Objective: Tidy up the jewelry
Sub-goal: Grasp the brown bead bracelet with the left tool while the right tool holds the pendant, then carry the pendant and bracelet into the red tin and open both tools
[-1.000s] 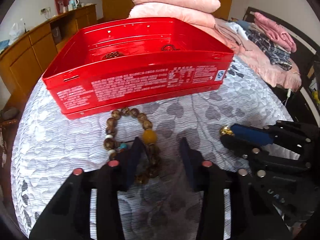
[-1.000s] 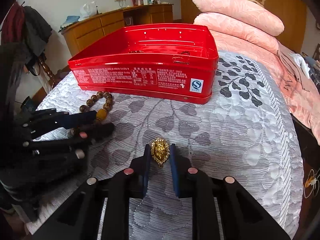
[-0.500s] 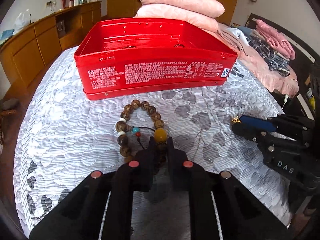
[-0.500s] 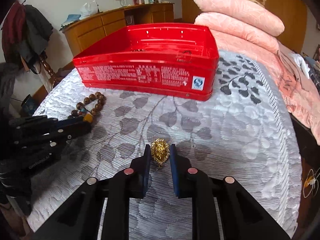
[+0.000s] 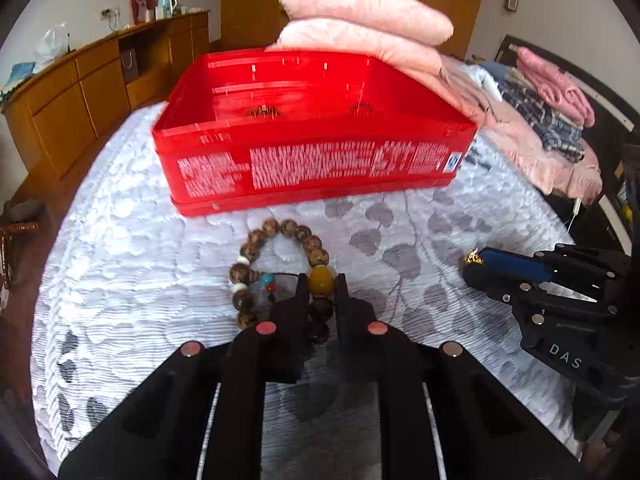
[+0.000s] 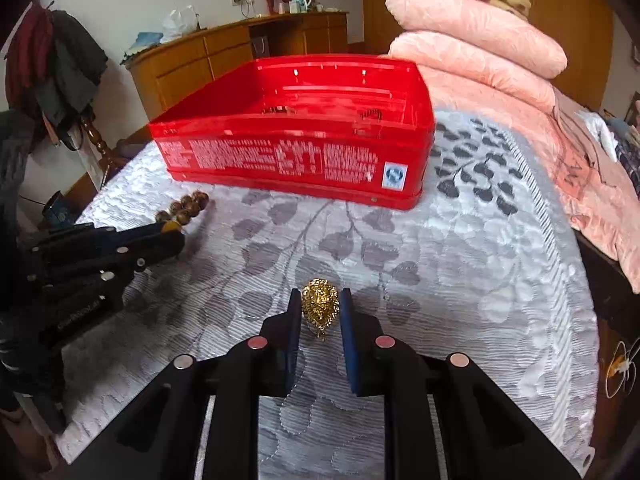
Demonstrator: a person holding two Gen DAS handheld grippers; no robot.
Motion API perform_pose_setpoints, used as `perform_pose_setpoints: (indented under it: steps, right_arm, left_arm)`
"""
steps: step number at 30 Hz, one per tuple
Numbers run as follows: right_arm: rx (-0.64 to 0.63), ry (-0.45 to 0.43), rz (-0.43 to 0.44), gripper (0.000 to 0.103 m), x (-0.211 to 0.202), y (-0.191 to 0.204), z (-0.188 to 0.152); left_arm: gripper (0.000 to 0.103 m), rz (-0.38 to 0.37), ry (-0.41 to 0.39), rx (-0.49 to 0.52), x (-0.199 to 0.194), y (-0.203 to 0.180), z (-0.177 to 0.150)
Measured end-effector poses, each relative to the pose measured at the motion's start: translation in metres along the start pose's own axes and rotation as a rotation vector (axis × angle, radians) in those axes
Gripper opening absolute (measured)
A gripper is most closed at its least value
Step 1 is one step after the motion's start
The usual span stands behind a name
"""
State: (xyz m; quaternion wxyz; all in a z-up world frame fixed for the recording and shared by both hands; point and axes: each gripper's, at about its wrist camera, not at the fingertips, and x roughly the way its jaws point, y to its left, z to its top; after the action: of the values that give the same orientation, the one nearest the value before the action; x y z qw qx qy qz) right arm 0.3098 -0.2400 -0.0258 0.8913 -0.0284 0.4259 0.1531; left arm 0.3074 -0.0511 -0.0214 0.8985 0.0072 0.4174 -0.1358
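The left tool (image 5: 321,286) was clenched on the bracelet (image 5: 280,264) at its big yellow bead; the rest of the beads lay on the bed (image 5: 400,240), just in front of the red box (image 5: 312,132). The right tool (image 6: 320,308) was clenched on a gold charm (image 6: 320,305) (it looked like a tiny lion head), held above the bed. Both things looked picked up, so this seemed the carrying step. Next, each tool would need to lift over the box wall and let go inside.
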Motion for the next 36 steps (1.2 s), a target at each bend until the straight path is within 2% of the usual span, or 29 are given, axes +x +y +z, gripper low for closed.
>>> perform_pose_setpoints:
  steps: [13, 20, 22, 28, 36]
  right_arm:
    - [-0.087, -0.121, 0.008, 0.019, -0.050, 0.012, 0.051]
    - [-0.114, -0.167, -0.010, 0.019, -0.056, 0.011, 0.094]
    - [-0.115, -0.165, -0.013, 0.019, -0.050, 0.010, 0.104]
    - [-0.102, -0.130, 0.000, 0.019, -0.018, 0.002, 0.131]
    - [-0.078, -0.071, 0.001, 0.019, 0.027, -0.012, 0.143]
  left_arm:
    - [0.011, -0.084, -0.199, -0.005, -0.071, 0.000, 0.040]
    - [0.011, -0.047, -0.279, 0.033, -0.078, -0.004, 0.084]
    - [0.011, -0.009, -0.283, 0.049, -0.073, -0.005, 0.095]
    - [0.011, 0.036, -0.231, 0.066, -0.035, 0.003, 0.122]
    - [0.011, 0.040, -0.154, 0.061, 0.013, 0.019, 0.137]
